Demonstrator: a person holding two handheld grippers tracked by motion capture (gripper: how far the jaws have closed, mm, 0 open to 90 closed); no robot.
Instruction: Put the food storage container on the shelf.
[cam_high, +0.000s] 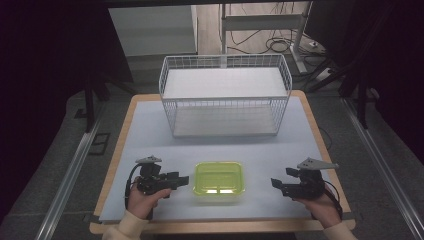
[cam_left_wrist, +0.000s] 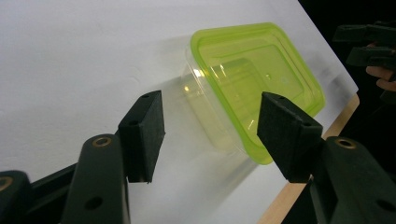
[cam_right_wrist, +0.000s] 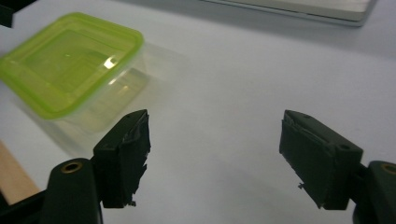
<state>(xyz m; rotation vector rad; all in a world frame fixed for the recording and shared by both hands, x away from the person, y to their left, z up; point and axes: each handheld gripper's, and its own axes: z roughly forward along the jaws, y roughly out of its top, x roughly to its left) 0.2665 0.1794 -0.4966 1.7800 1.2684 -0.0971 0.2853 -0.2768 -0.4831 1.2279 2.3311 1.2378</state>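
A clear plastic container with a lime-green lid (cam_high: 218, 180) sits near the table's front edge, between my two grippers. My left gripper (cam_high: 183, 180) is just left of it, pointing at it, open and empty. In the left gripper view the container (cam_left_wrist: 247, 88) lies just beyond the open gripper (cam_left_wrist: 212, 133). My right gripper (cam_high: 276, 184) is off to the container's right with a gap between them, also open and empty. In the right gripper view the container (cam_right_wrist: 70, 70) is at the upper left, ahead of the open gripper (cam_right_wrist: 215, 149).
A white wire basket (cam_high: 225, 95) with a solid white shelf stands at the back of the white table mat (cam_high: 150, 130). The table's wooden front edge (cam_high: 220, 227) runs just behind my hands.
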